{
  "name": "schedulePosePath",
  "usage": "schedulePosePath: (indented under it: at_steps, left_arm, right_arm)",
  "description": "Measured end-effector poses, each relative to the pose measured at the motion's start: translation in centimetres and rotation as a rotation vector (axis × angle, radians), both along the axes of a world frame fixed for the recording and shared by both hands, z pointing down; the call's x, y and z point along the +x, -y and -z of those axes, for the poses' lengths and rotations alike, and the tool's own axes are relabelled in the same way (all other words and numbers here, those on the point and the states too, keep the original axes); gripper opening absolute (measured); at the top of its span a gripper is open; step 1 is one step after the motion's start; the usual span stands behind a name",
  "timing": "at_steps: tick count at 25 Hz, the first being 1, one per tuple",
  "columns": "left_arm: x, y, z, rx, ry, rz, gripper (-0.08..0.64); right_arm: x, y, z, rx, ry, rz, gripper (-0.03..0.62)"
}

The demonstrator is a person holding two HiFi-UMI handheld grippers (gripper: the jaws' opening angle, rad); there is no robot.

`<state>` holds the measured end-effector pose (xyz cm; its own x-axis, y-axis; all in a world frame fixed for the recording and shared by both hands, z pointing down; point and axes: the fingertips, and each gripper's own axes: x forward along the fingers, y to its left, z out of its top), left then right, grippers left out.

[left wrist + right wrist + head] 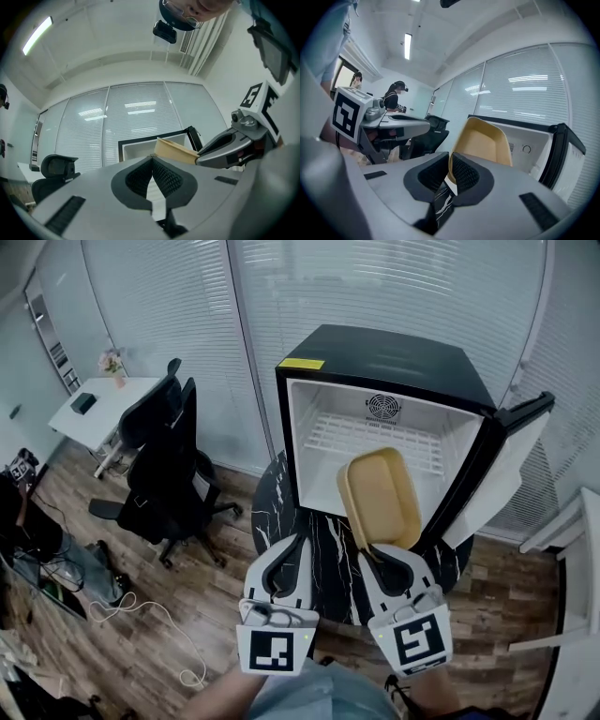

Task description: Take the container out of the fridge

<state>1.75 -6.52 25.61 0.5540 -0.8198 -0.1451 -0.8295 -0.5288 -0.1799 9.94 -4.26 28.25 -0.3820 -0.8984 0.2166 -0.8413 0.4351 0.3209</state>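
- Right gripper (371,550) is clamped on the near rim of the container (380,495).
- The container is tilted up at the mouth of the fridge (394,357), above the table (323,563), and looks nearly out.
- Left gripper (299,538) is closed and empty.
- Left to do, I judge: draw the container fully clear.

- An office: glass walls with white blinds (178,324) line the back.
- 2 black swivel chairs (161,465) stand beside a white surface (103,407).
- A cable (122,602) trails over the wood floor (216,606).
- A strip light (37,35) hangs overhead.
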Motion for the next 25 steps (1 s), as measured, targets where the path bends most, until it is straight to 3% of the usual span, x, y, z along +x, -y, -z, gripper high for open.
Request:
schedulePosePath:
  at_steps: [10,25]
  left_arm:
    - [0.3,-1.0,2.5,0.050,-0.011,0.007,0.014]
    - [0.3,-1.7,2.7,0.036,-0.035,0.003,0.014]
  right_arm:
    - [0.2,-0.9,2.8,0.079,-0.004,0.002,0.040]
    - [-0.1,-1.5,3.3,0.103,0.009,0.010,0.035]
